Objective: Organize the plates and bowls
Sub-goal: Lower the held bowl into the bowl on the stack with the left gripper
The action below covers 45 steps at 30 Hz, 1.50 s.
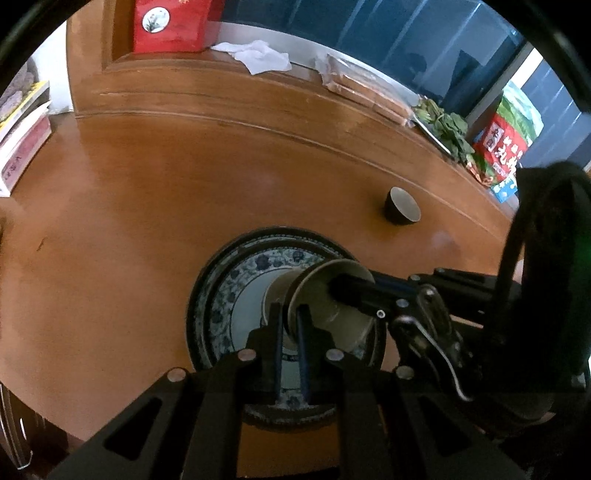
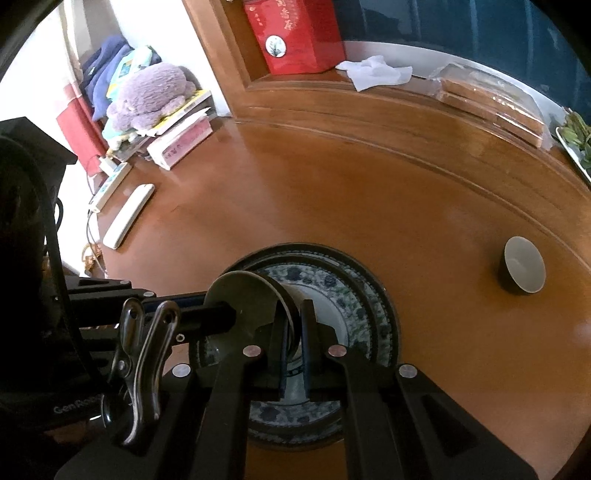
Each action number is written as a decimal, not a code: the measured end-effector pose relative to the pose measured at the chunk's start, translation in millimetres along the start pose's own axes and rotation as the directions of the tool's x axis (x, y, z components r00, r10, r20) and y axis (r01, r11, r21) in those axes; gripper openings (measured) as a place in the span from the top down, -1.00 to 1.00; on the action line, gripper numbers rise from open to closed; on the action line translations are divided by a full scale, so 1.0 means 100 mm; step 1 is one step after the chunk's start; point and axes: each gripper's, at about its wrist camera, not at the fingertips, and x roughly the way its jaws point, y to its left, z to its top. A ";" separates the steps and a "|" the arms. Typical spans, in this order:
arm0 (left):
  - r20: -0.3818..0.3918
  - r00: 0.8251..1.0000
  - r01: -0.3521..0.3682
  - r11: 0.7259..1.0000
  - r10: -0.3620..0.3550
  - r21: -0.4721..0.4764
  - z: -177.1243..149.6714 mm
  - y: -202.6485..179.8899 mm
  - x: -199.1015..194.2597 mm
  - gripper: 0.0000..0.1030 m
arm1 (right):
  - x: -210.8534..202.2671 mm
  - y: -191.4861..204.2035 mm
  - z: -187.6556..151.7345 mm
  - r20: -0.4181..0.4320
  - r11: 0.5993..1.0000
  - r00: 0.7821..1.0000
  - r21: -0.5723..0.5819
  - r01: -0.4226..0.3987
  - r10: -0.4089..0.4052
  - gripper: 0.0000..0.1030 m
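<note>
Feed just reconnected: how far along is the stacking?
Done: the blue-patterned plate sits nested on the dark-rimmed plate. In hand: the left gripper and right gripper both pinch the rim of a tilted olive bowl over that stack. Left: the second small bowl stands apart on the table.

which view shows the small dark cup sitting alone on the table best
The right wrist view: the small dark cup appears larger, its pale inside facing the camera. The left wrist view shows it smaller and farther off.

place: home dining room | cues: wooden table (image 2: pixel 332 192), plush toy (image 2: pixel 151 94), gift box (image 2: pixel 291 33)
</note>
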 end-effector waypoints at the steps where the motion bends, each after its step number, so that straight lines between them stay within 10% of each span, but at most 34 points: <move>1: -0.002 1.000 0.004 1.000 -0.004 0.003 0.01 0.01 0.01 0.89 | 0.02 -0.02 0.00 -0.005 1.000 1.000 0.006 -0.001 0.001 0.86; 45: -0.070 0.996 0.061 0.998 -0.059 0.017 0.21 0.19 0.25 0.80 | 0.28 -0.24 0.08 -0.060 0.988 0.997 0.146 -0.044 0.053 0.74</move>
